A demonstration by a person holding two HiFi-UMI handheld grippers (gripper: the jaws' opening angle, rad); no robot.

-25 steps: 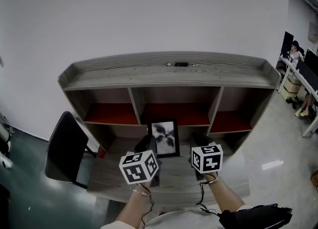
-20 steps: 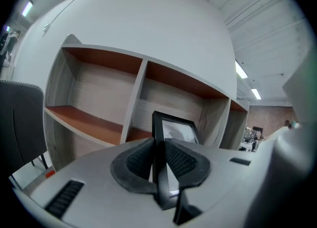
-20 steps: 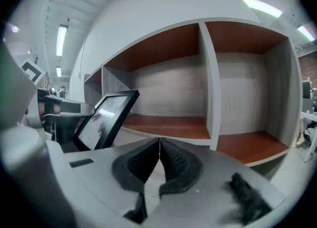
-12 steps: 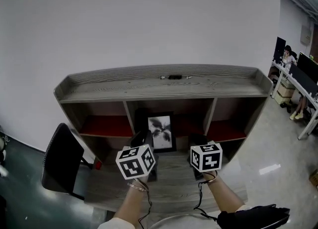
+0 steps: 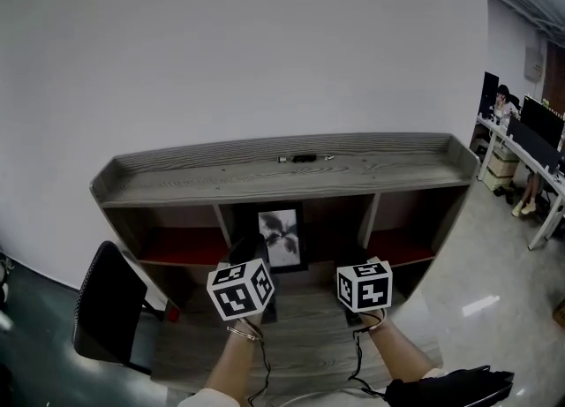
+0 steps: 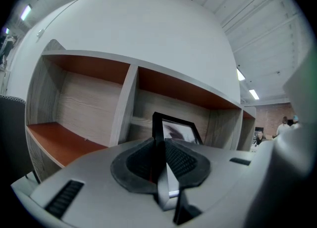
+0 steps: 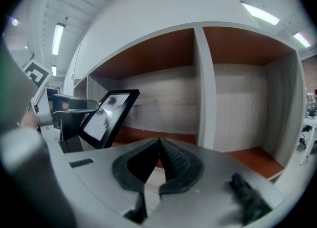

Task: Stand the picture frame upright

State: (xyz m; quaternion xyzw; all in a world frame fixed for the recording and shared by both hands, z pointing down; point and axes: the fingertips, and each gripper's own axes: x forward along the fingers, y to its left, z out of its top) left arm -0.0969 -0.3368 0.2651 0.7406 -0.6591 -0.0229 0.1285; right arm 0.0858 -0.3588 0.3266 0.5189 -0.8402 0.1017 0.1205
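The black picture frame, with a grey leaf print, stands nearly upright and leans back a little in front of the shelf's middle compartment. My left gripper is shut on its left edge. In the left gripper view the frame's edge runs straight between the pads. From the right gripper view the frame shows at the left, with the left gripper clamped on it; its lower edge is hidden. My right gripper hovers to the frame's right, and its fingertips meet with nothing between them.
The grey wooden shelf unit has three compartments with red-brown floors and a small dark object on top. A desk surface lies below my hands. A black chair stands at the left. People sit at desks at the far right.
Both grippers have risen and moved toward the shelf. The frame has come up with the left gripper and now sits higher against the middle compartment.
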